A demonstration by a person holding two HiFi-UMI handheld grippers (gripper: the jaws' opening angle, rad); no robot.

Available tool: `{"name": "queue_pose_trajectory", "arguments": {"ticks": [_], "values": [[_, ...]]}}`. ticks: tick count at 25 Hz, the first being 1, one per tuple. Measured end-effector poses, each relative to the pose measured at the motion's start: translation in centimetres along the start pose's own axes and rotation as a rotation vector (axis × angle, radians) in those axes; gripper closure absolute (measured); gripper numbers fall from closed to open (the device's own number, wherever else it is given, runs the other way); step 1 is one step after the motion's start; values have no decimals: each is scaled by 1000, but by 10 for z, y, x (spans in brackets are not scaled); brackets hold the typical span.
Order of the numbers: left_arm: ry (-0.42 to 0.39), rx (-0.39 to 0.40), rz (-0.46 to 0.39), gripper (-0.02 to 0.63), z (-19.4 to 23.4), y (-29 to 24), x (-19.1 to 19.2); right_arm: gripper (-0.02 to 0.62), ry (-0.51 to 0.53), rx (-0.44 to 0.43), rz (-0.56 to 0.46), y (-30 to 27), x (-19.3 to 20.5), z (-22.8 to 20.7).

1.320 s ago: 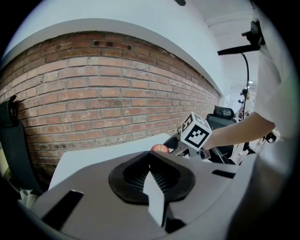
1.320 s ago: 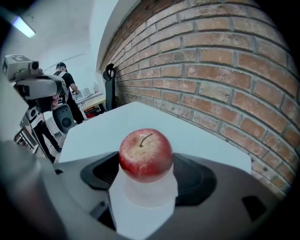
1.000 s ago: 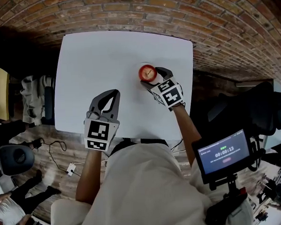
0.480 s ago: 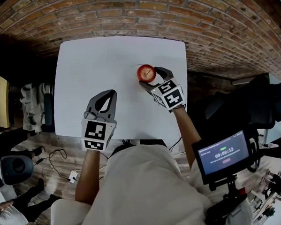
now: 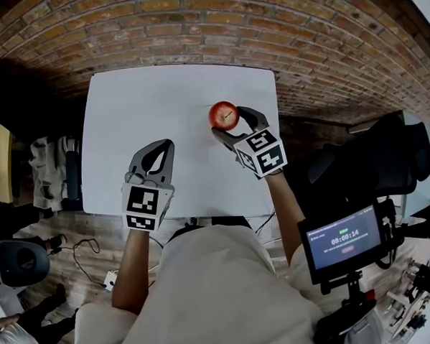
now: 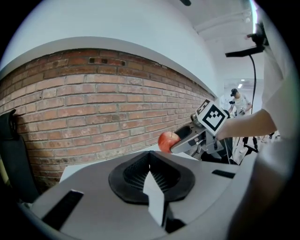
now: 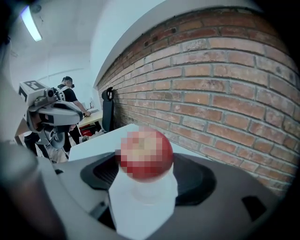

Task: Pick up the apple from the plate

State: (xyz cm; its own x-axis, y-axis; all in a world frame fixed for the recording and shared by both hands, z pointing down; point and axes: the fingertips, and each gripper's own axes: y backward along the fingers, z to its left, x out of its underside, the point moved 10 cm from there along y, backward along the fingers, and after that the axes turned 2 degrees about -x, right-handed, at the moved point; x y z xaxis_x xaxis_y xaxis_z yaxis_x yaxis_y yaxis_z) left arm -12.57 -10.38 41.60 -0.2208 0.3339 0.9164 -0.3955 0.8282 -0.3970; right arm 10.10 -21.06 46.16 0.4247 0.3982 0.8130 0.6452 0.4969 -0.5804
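My right gripper (image 5: 229, 121) is shut on a red apple (image 5: 223, 115), over the right part of the white table (image 5: 140, 107). In the left gripper view the apple (image 6: 167, 141) hangs a little above the tabletop between the right gripper's jaws. In the right gripper view the apple (image 7: 145, 154) fills the gap between the jaws, with its surface blurred. My left gripper (image 5: 157, 158) hovers over the table's near middle, shut with nothing in it. I cannot make out a plate against the white table.
A brick wall (image 5: 193, 25) runs along the table's far side. A dark chair (image 5: 373, 166) and a screen on a stand (image 5: 344, 240) are at the right. Clutter and cables (image 5: 49, 169) lie on the floor at the left.
The right gripper keeps its hold on the apple, which seems slightly raised. A pale rim behind the apple one second ago no longer shows. The left gripper has barely moved.
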Motion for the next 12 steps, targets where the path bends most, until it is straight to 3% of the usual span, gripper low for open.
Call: {"name": "queue_pose_trajectory", "arguments": {"ticks": [12], "values": [[-27,36,-63,600,-4,11,-18,242,-23,18,-94,37,-15,19]]}}
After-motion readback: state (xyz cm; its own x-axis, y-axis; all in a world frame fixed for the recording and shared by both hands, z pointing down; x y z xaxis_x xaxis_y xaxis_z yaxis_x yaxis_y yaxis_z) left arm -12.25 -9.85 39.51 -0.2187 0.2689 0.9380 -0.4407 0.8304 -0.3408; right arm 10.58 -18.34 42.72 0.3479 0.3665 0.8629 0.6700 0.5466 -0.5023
